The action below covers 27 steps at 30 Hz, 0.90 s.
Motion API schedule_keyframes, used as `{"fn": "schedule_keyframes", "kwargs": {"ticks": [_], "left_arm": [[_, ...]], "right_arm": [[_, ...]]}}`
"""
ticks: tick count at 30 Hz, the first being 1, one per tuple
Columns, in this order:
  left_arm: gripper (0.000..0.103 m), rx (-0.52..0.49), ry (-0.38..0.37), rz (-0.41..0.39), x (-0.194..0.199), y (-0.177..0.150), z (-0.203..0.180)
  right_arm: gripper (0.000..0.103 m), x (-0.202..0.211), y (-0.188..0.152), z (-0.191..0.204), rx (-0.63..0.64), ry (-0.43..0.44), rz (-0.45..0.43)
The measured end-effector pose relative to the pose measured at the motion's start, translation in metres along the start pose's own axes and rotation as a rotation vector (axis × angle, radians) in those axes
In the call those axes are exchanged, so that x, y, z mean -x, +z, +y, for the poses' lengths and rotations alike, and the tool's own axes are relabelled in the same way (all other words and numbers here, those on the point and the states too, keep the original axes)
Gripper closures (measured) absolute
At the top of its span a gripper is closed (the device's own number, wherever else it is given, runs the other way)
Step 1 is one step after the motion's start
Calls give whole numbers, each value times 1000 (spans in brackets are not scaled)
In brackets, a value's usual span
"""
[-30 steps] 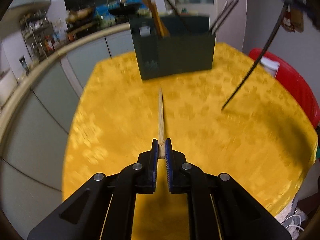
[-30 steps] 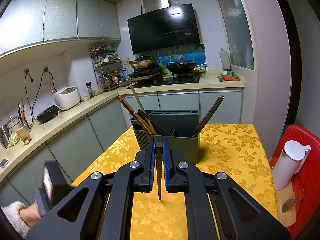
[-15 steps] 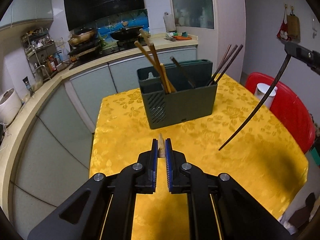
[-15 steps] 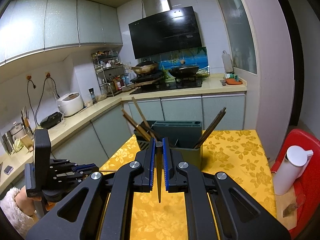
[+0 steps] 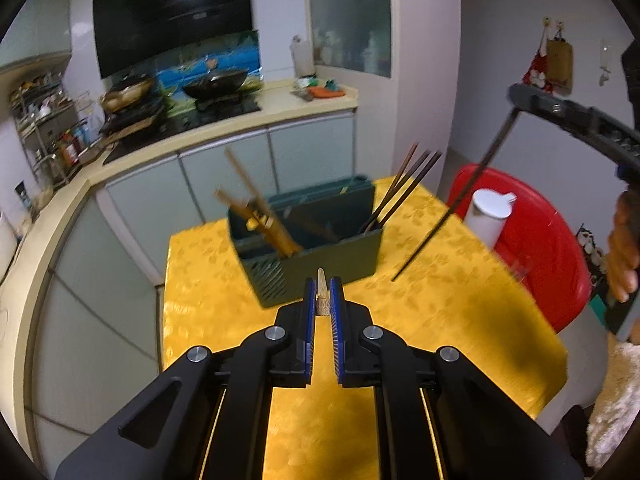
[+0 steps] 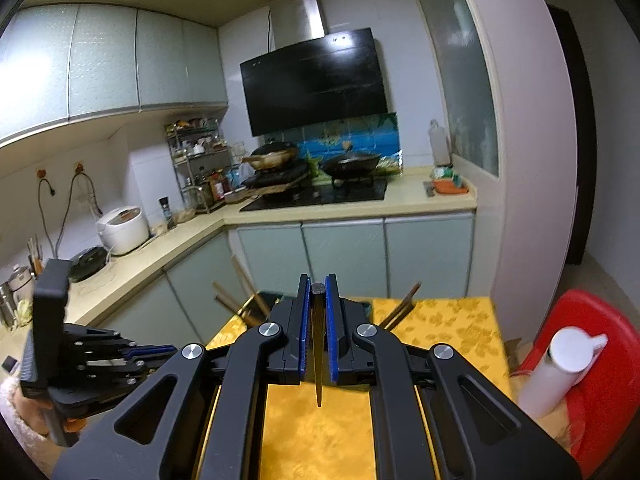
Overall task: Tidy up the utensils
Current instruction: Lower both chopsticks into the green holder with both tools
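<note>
Height has been gained since a second ago: from the left wrist, the left tool (image 5: pixel 323 295) pinches a pale wooden chopstick (image 5: pixel 321 285), now above the dark green holder (image 5: pixel 316 240) on the yellow surface (image 5: pixel 432 304). From the right wrist, the right tool (image 6: pixel 318 292) pinches a dark chopstick (image 6: pixel 318 356), the holder largely hidden behind it, stove and cabinets beyond.

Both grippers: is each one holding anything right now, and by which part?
The left gripper pinches a light wooden chopstick near one end. The right gripper grips a dark chopstick at its thick end; its tip hangs free.
</note>
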<state>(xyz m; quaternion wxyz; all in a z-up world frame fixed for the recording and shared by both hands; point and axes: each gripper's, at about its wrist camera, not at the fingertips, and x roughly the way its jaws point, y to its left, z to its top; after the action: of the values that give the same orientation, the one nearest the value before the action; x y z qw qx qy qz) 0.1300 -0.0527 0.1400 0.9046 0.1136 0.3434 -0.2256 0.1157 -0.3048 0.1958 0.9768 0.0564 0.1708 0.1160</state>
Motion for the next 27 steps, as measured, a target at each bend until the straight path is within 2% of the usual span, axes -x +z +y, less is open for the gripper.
{"fn": "schedule_keyframes", "kwargs": {"ticks": [5, 11, 14, 27], "left_arm": [[96, -5, -26, -37, 12, 36, -13], [96, -9, 0, -54, 10, 70, -21], [96, -11, 17, -26, -4, 80, -23], [96, 14, 73, 116, -65, 81, -13]], "right_arm": [[95, -7, 22, -4, 18, -45, -32], [95, -19, 37, -13, 0, -58, -61], [95, -31, 40, -15, -2, -64, -57], [95, -95, 29, -19, 0, -118, 24]]}}
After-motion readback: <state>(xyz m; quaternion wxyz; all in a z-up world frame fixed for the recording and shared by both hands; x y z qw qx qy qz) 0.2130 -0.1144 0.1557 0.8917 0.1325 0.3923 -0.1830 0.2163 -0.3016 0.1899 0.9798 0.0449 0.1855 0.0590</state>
